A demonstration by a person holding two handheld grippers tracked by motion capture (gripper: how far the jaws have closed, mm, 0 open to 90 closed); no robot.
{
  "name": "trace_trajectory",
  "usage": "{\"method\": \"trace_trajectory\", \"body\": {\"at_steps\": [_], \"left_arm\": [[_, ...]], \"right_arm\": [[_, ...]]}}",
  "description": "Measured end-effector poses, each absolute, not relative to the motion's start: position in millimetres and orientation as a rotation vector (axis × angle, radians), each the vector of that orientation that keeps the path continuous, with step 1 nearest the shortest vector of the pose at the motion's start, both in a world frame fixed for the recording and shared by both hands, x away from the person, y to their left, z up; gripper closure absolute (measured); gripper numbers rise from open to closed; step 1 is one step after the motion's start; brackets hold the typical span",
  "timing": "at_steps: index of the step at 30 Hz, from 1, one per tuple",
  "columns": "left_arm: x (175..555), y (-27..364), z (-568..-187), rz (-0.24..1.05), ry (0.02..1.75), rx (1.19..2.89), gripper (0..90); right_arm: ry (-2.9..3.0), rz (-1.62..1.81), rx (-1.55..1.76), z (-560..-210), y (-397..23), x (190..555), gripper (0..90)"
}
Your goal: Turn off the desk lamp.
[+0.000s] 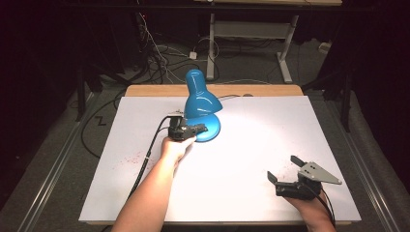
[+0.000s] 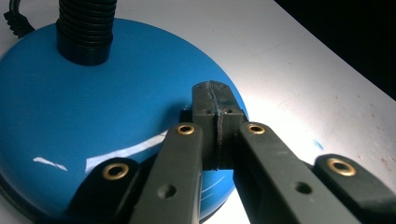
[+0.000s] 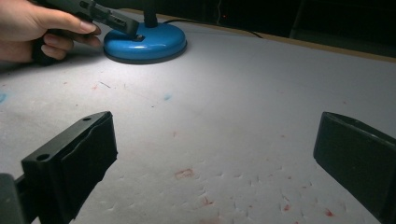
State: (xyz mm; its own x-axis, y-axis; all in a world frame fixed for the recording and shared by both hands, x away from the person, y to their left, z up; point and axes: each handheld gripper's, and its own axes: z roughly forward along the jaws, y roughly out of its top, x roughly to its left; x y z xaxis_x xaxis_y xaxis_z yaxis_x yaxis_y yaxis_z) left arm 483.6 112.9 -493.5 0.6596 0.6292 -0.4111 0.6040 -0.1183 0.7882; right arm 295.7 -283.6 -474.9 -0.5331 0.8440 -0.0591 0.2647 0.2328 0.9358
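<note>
Resting on a white table [image 1: 270, 145], the lamp [image 1: 200, 104] was glossy blue: a round, domed base [image 2: 93, 121], a black ribbed gooseneck [image 2: 85, 28] rising from it, and a bell-shaped shade [image 1: 199, 96] throwing a bright pool on the surface. The table top was matte, slightly dimpled and flecked with red specks, with a strip of bare wood along its far edge [image 1: 159, 90]. Around it the room was dark; cables [image 1: 159, 58] lay on the grey floor beyond, near a white table frame [image 1: 251, 34]. The lamp stood toward the table's far left. The left gripper [image 1: 202, 128] was clenched, its black jaws pressed flat together with nothing between them, and the tips lay over the near rim of the base, at or just above its surface; contact could not be judged. The right gripper [image 1: 285, 169] sat near the front right edge, well apart from the lamp, jaws spread wide and empty over bare table.
</note>
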Motion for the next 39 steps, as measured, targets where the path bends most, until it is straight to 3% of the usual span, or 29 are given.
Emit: {"method": "trace_trajectory", "body": {"at_steps": [39], "left_arm": [[487.6, 107.8, -494.9, -0.006, 0.997, 1.764, 88.4]], "right_arm": [[1.934, 1.295, 1.001, -473.2, -282.6, 291.9, 0.4]]}}
